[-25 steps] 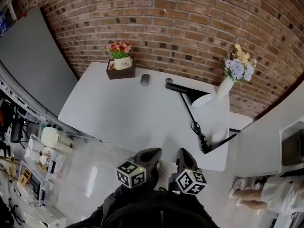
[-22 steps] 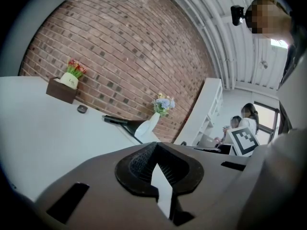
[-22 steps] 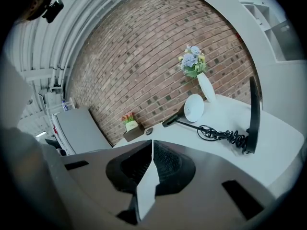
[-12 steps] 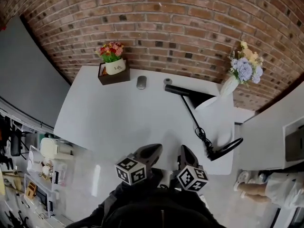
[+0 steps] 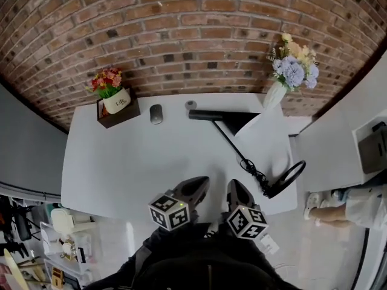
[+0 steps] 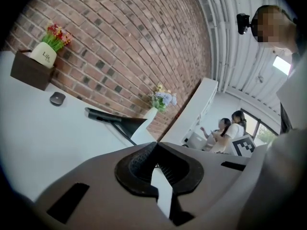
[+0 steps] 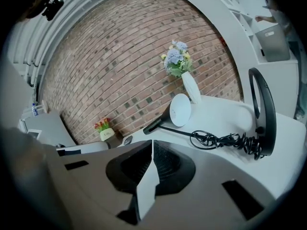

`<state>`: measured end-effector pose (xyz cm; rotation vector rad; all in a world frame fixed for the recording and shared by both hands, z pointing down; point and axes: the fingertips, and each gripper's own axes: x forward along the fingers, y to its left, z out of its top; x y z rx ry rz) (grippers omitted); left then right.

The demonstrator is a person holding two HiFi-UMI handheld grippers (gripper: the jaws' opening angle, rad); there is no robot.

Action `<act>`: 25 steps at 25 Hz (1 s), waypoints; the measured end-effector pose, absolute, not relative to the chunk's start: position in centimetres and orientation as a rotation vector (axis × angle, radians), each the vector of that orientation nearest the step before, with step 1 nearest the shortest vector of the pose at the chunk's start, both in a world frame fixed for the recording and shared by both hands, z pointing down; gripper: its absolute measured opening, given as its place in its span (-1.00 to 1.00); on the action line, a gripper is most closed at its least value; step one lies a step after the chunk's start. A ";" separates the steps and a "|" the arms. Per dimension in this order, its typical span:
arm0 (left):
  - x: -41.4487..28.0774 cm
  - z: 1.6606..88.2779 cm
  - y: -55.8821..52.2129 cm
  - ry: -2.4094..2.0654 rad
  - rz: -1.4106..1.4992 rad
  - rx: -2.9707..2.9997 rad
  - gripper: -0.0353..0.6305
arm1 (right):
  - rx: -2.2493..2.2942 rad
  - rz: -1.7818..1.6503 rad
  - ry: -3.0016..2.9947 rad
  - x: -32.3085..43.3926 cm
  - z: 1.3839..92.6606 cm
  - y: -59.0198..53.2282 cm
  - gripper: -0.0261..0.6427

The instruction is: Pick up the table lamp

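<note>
Left claw (image 5: 199, 183) and right claw (image 5: 234, 186) clenched, empty, at table (image 5: 121, 162) near edge. Lamp (image 5: 208, 115) lying flat, right side; tangled cord (image 7: 220, 139) clearest in right gripper view.

A black table lamp (image 5: 233, 145) with a thin stem lay on its side on the right part of the white bench (image 5: 133, 162). Its ring-shaped base (image 5: 289, 177) was near the front right corner, beside a tangled black cord (image 5: 251, 169). The left hand-held gripper (image 5: 202, 181) and right hand-held gripper (image 5: 233, 184) hung side by side at the near edge, clear of the lamp. A grey computer mouse (image 5: 156, 113) and a brown wooden box (image 5: 118, 115) sat by the red-brick wall (image 5: 181, 41).
</note>
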<state>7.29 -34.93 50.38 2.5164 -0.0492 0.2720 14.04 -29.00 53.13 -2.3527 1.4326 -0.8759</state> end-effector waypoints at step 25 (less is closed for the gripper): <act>16.0 52.3 -32.2 0.261 0.423 2.420 -0.87 | -2.577 -0.730 0.855 22.5 51.8 -17.8 -0.88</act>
